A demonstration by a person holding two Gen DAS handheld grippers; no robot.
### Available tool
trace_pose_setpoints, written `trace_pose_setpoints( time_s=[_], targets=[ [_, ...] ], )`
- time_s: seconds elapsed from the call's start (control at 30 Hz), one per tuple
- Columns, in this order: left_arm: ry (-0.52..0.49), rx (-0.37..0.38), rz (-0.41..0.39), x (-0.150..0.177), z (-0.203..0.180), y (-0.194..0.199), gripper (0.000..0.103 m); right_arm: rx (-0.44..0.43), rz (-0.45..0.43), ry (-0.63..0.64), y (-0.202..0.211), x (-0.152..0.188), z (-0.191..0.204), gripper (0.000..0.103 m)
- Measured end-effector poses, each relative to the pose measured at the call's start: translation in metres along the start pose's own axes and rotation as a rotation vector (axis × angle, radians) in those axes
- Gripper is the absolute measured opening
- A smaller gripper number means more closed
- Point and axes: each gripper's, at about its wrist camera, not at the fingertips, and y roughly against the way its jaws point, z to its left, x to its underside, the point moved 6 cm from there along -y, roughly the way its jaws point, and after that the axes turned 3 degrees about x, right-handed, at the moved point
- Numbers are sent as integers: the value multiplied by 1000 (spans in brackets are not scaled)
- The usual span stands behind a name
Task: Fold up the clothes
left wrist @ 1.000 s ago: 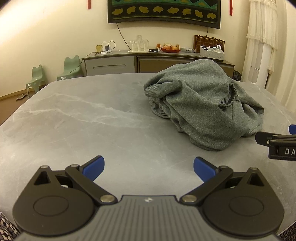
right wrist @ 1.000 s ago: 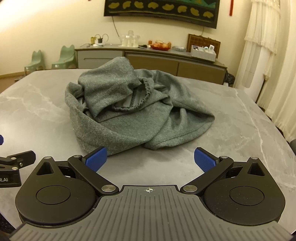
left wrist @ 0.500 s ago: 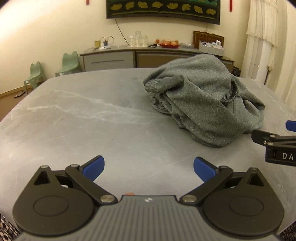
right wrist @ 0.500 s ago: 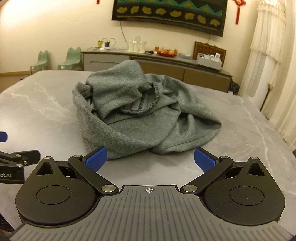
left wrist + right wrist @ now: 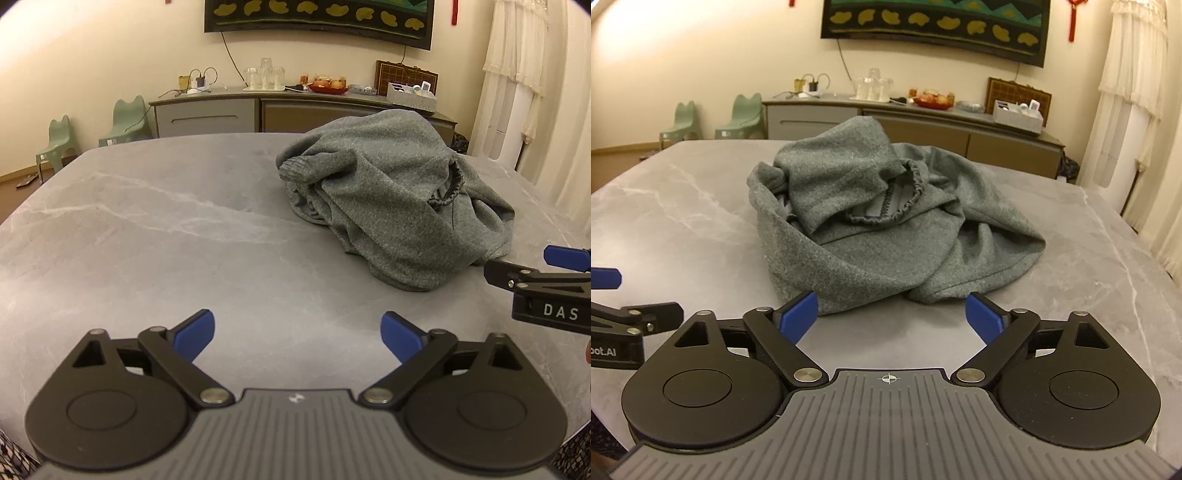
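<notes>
Narrowing since a second ago, the right gripper closes its empty jaws before crumpled grey sweatpants on a marble table; the left gripper gapes wide.

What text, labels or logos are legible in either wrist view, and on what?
"DAS": white letters on the black body of the right gripper, cut off by the edge of the left wrist view.
"oot.AI": white letters on the black body of the left gripper, cut off by the edge of the right wrist view.
Sideboard items: too small to read.
Grey garment: no text visible.
Wall hanging: pattern only, no words.
</notes>
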Motion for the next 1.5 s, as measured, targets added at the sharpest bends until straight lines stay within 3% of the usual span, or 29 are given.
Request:
trace_pose_setpoints(
  time_s=[0.07, 0.17, 0.2, 0.23, 0.27, 0.3, 0.33, 0.37, 0.5, 1.1, 1.2, 1.23, 1.27, 1.3, 1.33, 1.37, 1.5],
  targets=[
    [-5, 1, -3, 0, -1, 1, 93, 3, 1, 3, 0, 1, 0, 87],
    [-16, 8, -8, -1, -3, 1, 72, 0, 8, 7, -1, 1, 1, 76],
    [-17, 12, -9, -1, -3, 1, 59, -6, 11, 5, -1, 2, 1, 72],
    [-20, 16, -10, -1, -4, 1, 44, -16, 17, 2, -1, 2, 0, 61],
    [-22, 18, -11, -1, -4, 2, 36, -25, 22, 0, -1, 3, 0, 46],
    [-24, 20, -13, -1, -4, 2, 17, -33, 29, -2, -2, 3, 1, 37],
    [-26, 23, -15, -1, -5, 3, 1, -42, 34, -3, -2, 4, 1, 17],
    [-29, 25, -17, 0, -5, 3, 1, -53, 36, -5, -2, 4, 2, 2],
    [-33, 18, -37, -1, -6, 6, 0, -88, 32, -3, 1, 3, 4, 0],
    [-32, -11, -70, 0, -6, 16, 0, -70, 5, 31, 9, 0, 7, 0],
    [-29, -10, -74, -1, -5, 18, 2, -59, 2, 21, 9, 0, 4, 0],
    [-25, 3, -70, -1, -5, 18, 14, -49, 1, 17, 8, 0, 2, 1],
    [-15, 9, -77, -2, -4, 19, 30, -31, 0, 16, 7, 0, 1, 15],
    [-4, 13, -86, -4, -3, 21, 79, -13, -1, 14, 6, 0, -1, 28],
    [8, 17, -96, -5, -2, 22, 103, 5, -2, 13, 5, 1, -3, 61],
    [19, 21, -105, -7, -1, 23, 103, 19, -4, 11, 5, 1, -5, 74],
    [31, 27, -102, -12, 0, 24, 103, 21, -11, -16, 4, -1, -12, 74]
  ],
)
